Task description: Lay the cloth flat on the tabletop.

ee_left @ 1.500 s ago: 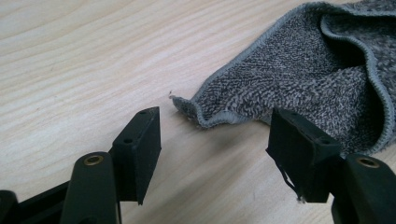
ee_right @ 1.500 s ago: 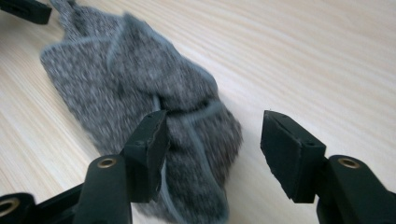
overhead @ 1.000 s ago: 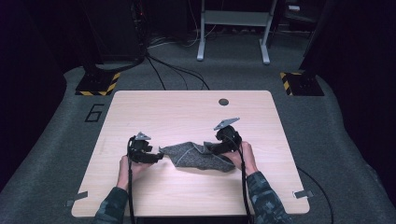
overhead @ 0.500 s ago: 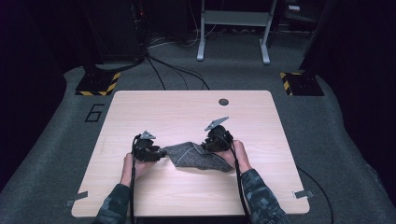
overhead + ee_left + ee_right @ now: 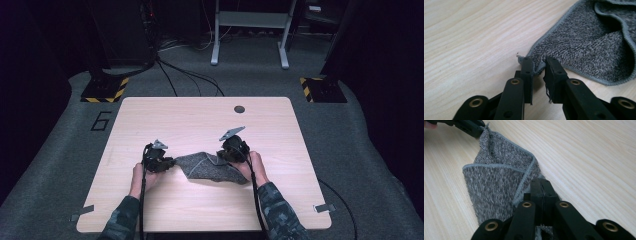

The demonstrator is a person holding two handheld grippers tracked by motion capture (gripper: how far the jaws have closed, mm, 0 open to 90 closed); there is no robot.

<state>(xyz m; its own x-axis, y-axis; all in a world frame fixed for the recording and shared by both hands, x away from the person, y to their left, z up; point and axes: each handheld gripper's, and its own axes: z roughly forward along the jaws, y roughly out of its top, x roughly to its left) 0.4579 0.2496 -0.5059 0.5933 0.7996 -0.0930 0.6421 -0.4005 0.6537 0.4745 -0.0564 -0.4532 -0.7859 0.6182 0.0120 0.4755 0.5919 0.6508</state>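
Observation:
A grey terry cloth [image 5: 210,167] lies crumpled on the wooden table [image 5: 200,120], between my two grippers. My left gripper [image 5: 171,163] is at the cloth's left corner. In the left gripper view its jaws [image 5: 539,65] have just been closing, and the cloth's [image 5: 586,47] hemmed corner is bunched between the pads and touches both. My right gripper [image 5: 226,155] is at the cloth's right end. Its jaws [image 5: 540,182] have just closed flat together on a folded edge of the cloth [image 5: 496,180]. The left gripper [image 5: 471,126] holds the far corner slightly raised.
A round dark grommet hole [image 5: 239,109] sits near the table's far edge. Tape tabs [image 5: 322,208] stick to the near corners. On the floor behind stand hazard-striped bases [image 5: 105,92], cables and a metal stand [image 5: 250,30]. Bare wood surrounds the cloth.
Both grippers have shifted slightly inward along the cloth's ends and their jaws have narrowed onto it. The cloth now looks a little more gathered between them.

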